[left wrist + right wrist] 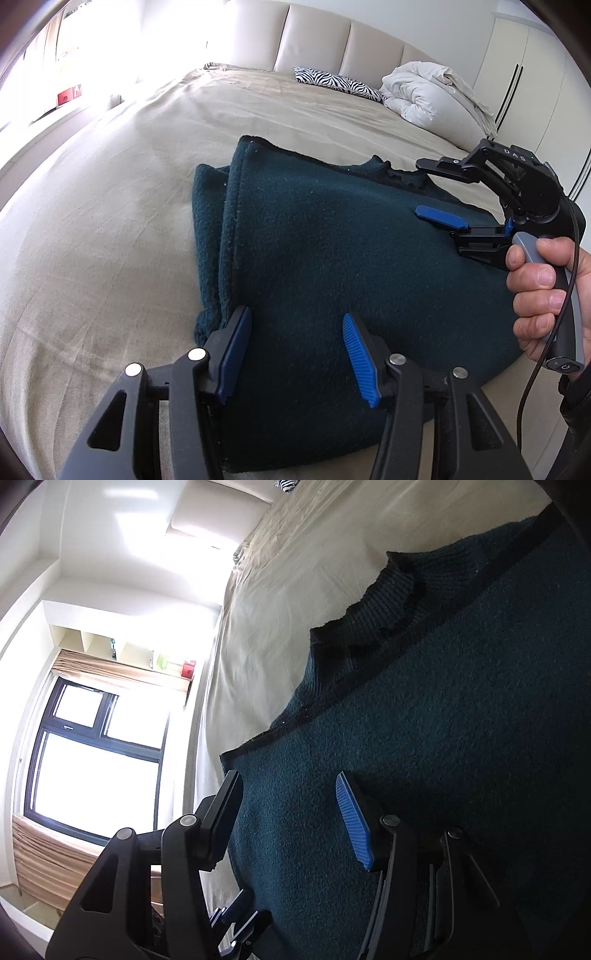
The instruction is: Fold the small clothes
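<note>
A dark teal sweater (332,251) lies folded on the beige bed sheet (110,229), its ribbed collar (391,171) at the far side. My left gripper (297,354) stands open over the sweater's near left part, blue pads apart, its left finger by the folded edge. A hand (539,295) holds my right gripper (439,190) at the right, open above the sweater near the collar, with nothing between its fingers. In the right wrist view the right gripper (288,812) hangs open over the sweater (443,757), and the collar (391,602) lies further off.
A zebra-striped pillow (340,83) and a bunched white duvet (432,96) lie by the padded headboard (317,40). A wardrobe (524,85) stands to the right. A bright window (92,746) lies beyond the bed's far side. Bare sheet lies left of the sweater.
</note>
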The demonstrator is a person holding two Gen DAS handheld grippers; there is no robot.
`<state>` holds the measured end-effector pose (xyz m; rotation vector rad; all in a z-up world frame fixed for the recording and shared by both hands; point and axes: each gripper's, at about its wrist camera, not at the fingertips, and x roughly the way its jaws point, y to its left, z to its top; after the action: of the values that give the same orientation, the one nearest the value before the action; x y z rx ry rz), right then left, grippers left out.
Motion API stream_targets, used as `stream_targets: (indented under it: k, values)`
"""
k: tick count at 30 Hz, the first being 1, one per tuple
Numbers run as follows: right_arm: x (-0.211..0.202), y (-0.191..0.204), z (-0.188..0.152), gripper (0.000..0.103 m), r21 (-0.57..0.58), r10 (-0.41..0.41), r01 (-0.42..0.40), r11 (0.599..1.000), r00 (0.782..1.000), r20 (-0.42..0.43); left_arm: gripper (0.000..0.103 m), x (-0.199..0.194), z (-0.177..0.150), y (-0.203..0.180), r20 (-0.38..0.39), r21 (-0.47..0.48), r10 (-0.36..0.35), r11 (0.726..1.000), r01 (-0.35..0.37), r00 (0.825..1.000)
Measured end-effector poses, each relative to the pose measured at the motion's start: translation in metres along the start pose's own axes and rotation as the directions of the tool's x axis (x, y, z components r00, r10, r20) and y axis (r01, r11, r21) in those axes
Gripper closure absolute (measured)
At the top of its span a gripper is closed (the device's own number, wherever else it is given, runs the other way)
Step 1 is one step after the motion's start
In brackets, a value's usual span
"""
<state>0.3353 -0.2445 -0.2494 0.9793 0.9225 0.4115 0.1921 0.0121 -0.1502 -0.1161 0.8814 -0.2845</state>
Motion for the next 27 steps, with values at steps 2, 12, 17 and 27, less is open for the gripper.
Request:
stream_targets:
  k: [2,12,17,27]
  values:
    - [-0.005,-0.005,0.009,0.052,0.003,0.009,-0.009,1.0,1.0,0.016,0.048,0.0,0.0,0.001,0.001,-0.001,-0.002,1.0,0.002,1.0]
    - [-0.146,-0.095,0.053,0.052,0.18,-0.099,0.043,0.983,0.943,0.317,0.048,-0.001,-0.001,0.002,0.002,-0.005,-0.007,1.0,0.007,1.0]
    - [-0.222,-0.139,0.043,0.048,0.263,-0.134,0.008,0.965,0.875,0.464,0.048,-0.004,0.003,0.003,0.0,-0.015,-0.017,1.0,0.017,1.0]
    - [-0.214,-0.092,-0.041,0.047,0.079,-0.067,0.044,0.996,0.947,0.314,0.042,-0.06,-0.005,0.05,0.078,-0.265,-0.048,0.962,0.067,0.996]
